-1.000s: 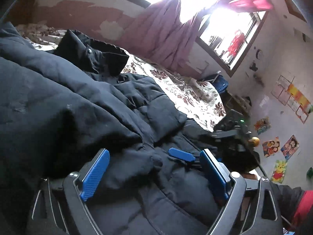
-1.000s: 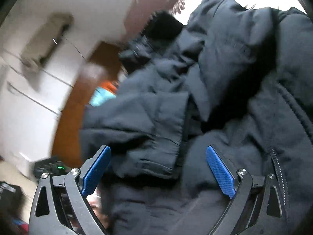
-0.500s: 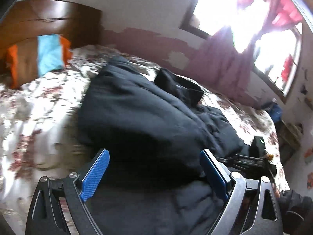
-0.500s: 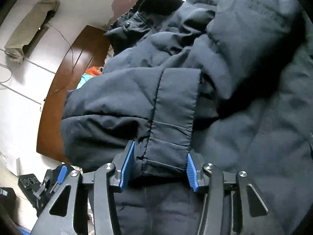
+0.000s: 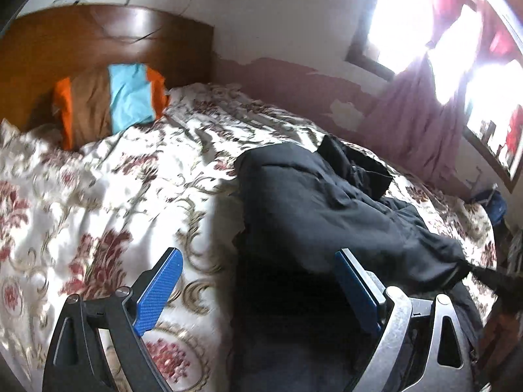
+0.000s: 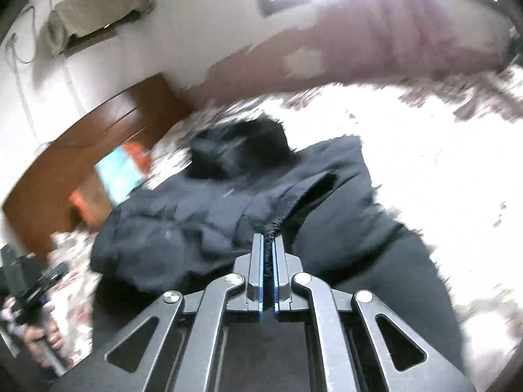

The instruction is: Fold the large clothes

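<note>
A large dark navy padded jacket lies bunched on a flowered bedspread. In the right wrist view my right gripper is shut on a pinched fold of the jacket's sleeve cuff, and the jacket hangs lifted from it, its dark hood at the far end. In the left wrist view my left gripper stands open over the jacket's near edge, its left blue pad above the bedspread and its right pad above dark cloth. Nothing is pressed between them.
A wooden headboard with an orange, brown and blue pillow stands at the bed's far left. Pink curtains hang by bright windows on the right. A person's hand holding the other gripper shows at the right wrist view's lower left.
My right gripper closed on the sleeve cuff and rose with it, lifting the jacket. My left gripper swung away from the jacket toward the headboard side, still open.
</note>
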The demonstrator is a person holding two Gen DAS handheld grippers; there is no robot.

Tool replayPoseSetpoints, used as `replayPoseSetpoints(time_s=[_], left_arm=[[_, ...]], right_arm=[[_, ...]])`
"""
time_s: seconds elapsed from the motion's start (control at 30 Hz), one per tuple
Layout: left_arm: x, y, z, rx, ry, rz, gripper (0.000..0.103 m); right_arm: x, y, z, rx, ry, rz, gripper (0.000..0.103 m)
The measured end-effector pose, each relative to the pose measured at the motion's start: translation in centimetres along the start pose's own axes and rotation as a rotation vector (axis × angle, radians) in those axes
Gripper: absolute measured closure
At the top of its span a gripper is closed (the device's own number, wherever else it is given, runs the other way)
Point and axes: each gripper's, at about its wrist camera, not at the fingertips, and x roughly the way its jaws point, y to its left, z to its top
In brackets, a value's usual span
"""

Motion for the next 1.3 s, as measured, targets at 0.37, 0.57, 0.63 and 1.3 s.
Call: replayPoseSetpoints(time_s=[0.37, 0.57, 0.63, 1.3], left_arm=[[6.9, -5.5, 0.1, 0.226, 0.160, 0.105, 0.010], [5.3, -5.9, 0.5, 0.289, 0.106, 0.016, 0.010], [4.4, -6.8, 1.5, 0.301, 0.042, -0.038, 0.010], [13.9, -13.4, -2.4, 0.531, 0.134, 0.042, 0.007]], right_arm=[[5.5, -4.3, -2.3, 0.013, 0.112, -0.139, 0.094], [1.3, -0.2, -1.0, -0.151, -0.063, -0.059, 0.029], [2.0, 1.9, -0.4, -0.223, -0.069, -0.056, 0.029], [14.5, 2.5, -5.4, -0.240, 0.262, 0.108, 0.030]])
